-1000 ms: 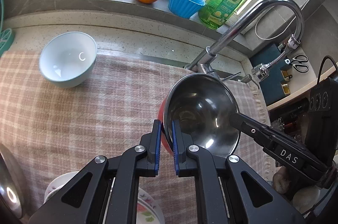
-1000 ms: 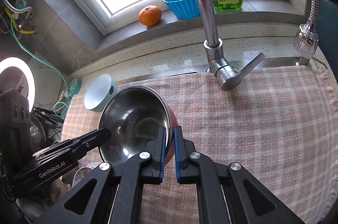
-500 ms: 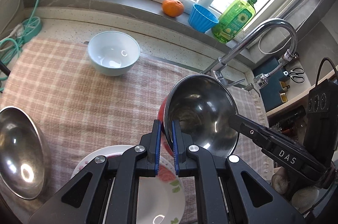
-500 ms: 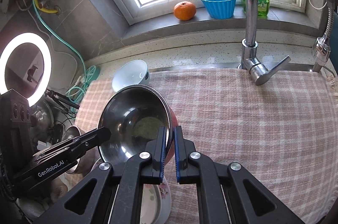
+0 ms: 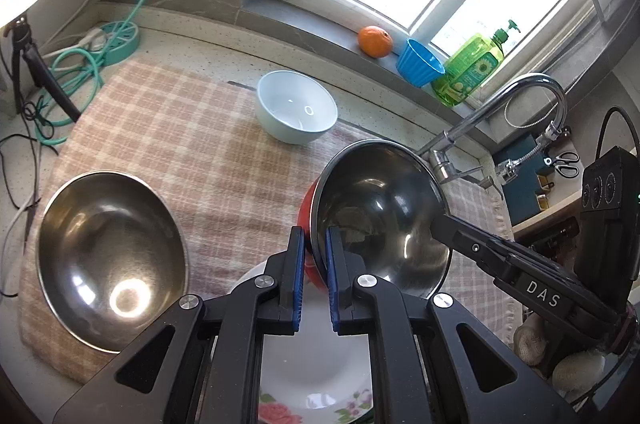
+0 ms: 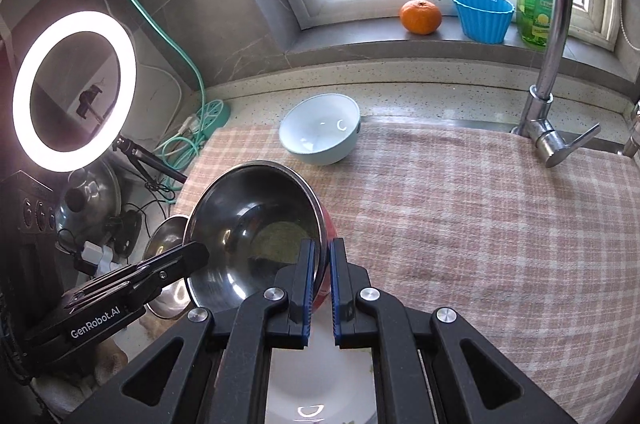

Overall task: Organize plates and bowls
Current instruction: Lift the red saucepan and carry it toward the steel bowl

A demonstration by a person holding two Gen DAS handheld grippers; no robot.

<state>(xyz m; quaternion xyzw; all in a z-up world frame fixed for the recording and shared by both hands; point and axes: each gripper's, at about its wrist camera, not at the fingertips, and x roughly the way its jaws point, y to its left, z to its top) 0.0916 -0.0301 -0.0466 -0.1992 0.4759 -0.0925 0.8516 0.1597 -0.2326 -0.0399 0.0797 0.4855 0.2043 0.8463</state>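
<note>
While both grippers, left (image 5: 312, 260) and right (image 6: 320, 272), are clamping opposite rims of the red-sided steel bowl (image 5: 380, 207) above the floral plate (image 5: 316, 384), the larger steel bowl (image 5: 108, 264) and white bowl (image 5: 298, 111) are sitting unstacked, so sorting looks barely started.

sill: orange (image 5: 375, 41) | blue cup (image 5: 420, 67) | soap bottle (image 5: 471, 68) | faucet (image 6: 554, 35)

"DAS" marks the right claw (image 5: 542, 298); "GenRobot.AI" marks the left claw (image 6: 96, 322).
</note>
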